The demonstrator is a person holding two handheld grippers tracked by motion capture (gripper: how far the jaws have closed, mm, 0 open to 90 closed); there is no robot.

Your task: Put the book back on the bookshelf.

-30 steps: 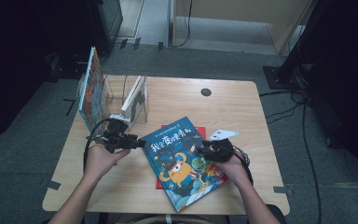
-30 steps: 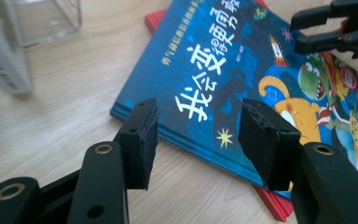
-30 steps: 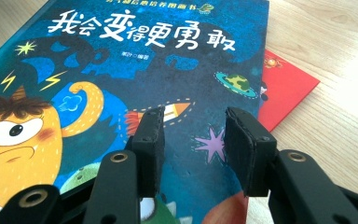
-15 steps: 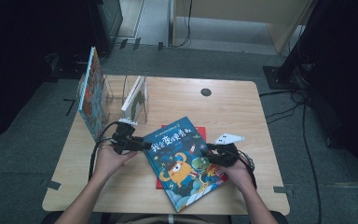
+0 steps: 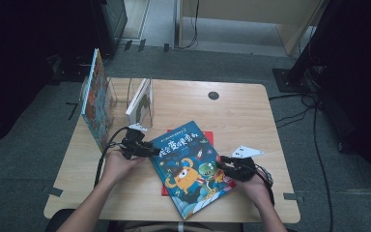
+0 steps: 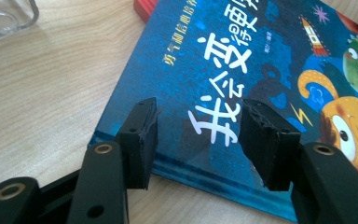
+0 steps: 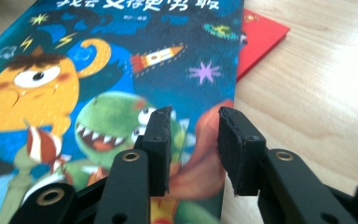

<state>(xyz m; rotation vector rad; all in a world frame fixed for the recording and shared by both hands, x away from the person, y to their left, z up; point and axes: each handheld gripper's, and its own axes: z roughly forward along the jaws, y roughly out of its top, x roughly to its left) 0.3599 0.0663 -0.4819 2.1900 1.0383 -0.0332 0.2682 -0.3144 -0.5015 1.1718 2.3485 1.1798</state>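
Red book (image 5: pixel 206 137) under blue book (image 5: pixel 192 166) (acrylic stand (image 5: pixel 136 94) behind).

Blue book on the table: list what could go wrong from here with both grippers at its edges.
1. The blue book lies on a red book; a lift at the edge might drag that along.
2. The left gripper and right gripper are open over the cover, so closing may only scrape it.
3. The book's near corner sits close to the table edge and could slide off.
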